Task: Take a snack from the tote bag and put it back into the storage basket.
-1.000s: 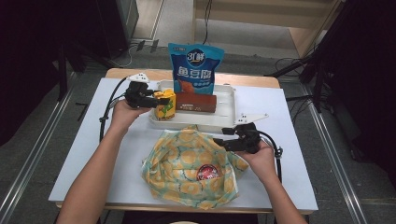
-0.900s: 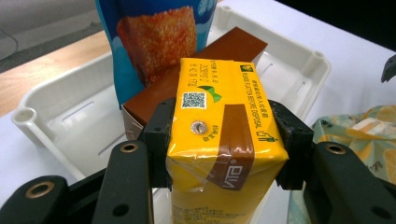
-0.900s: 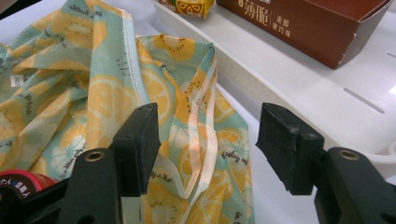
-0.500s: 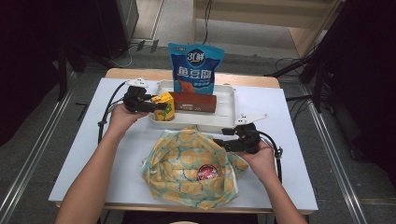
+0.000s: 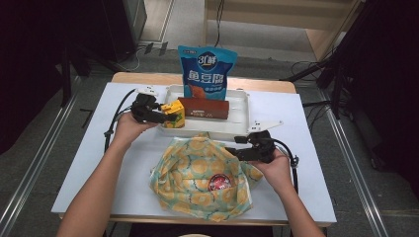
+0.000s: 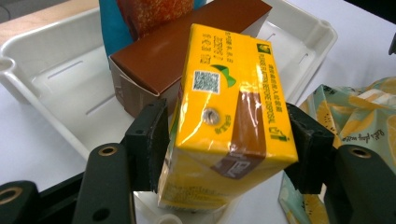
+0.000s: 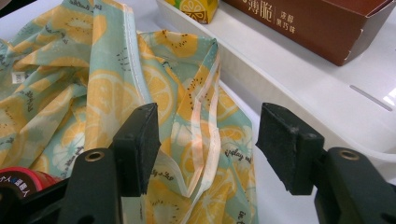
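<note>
A yellow drink carton (image 6: 224,116) stands tilted at the near left corner of the white tray (image 5: 237,111), against a brown box (image 5: 205,107). My left gripper (image 5: 165,114) reaches in from the left. Its jaws have just been opening and now stand a little off the carton's sides (image 6: 226,135). My right gripper (image 5: 232,148) is open at the right edge of a lemon-print cloth bag (image 5: 197,177). The bag's pale strap (image 7: 205,116) lies loose between its pads (image 7: 140,140), which do not press on it.
A blue snack pouch (image 5: 207,71) stands upright at the tray's back, behind the brown box. A round red-lidded item (image 5: 217,182) shows in the bag's mouth. The tray's near wall (image 7: 289,93) runs just beyond the right gripper. Cables trail off both grippers.
The left gripper has drifted slightly toward the tray's near left corner with the carton, and its jaws now stand wider. The right gripper and the bag have kept still.
</note>
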{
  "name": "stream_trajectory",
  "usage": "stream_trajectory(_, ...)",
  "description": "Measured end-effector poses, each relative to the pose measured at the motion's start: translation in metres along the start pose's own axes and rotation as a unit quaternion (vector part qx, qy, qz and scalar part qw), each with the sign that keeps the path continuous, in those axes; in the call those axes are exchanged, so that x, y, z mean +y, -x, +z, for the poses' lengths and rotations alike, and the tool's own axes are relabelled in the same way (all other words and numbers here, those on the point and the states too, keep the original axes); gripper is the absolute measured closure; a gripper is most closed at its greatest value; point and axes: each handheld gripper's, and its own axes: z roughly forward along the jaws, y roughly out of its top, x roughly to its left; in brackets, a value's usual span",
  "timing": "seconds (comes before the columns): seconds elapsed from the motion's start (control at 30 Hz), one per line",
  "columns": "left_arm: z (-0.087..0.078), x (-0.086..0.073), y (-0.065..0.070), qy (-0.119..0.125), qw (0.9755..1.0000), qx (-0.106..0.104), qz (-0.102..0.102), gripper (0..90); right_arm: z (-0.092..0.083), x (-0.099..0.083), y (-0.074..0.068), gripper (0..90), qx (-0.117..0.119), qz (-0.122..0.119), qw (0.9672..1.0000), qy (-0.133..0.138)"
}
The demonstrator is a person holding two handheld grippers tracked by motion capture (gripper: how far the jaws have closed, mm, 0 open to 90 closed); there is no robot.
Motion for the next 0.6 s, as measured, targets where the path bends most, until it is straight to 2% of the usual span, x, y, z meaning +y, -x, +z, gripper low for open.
stream_trajectory(0.13,-0.005,-0.003,-0.001,-0.006,1.0,-0.003,-0.006,38.6,-0.001,0.0,0.0,40.2,0.001,0.002,1.0,0.0)
stream_trajectory(0.47,-0.023,-0.013,0.0,0.009,0.9996,0.002,-0.025,39.1,-0.002,0.0,0.0,40.1,-0.001,-0.001,1.0,0.003)
stream_trajectory(0.53,-0.026,-0.015,0.001,0.001,0.9996,-0.001,-0.028,39.2,-0.003,0.0,0.001,40.1,-0.001,0.0,1.0,0.004)
stream_trajectory(0.6,-0.029,-0.017,0.003,0.003,0.9996,-0.001,-0.026,39.2,-0.004,0.001,0.001,40.1,-0.002,-0.001,1.0,0.003)
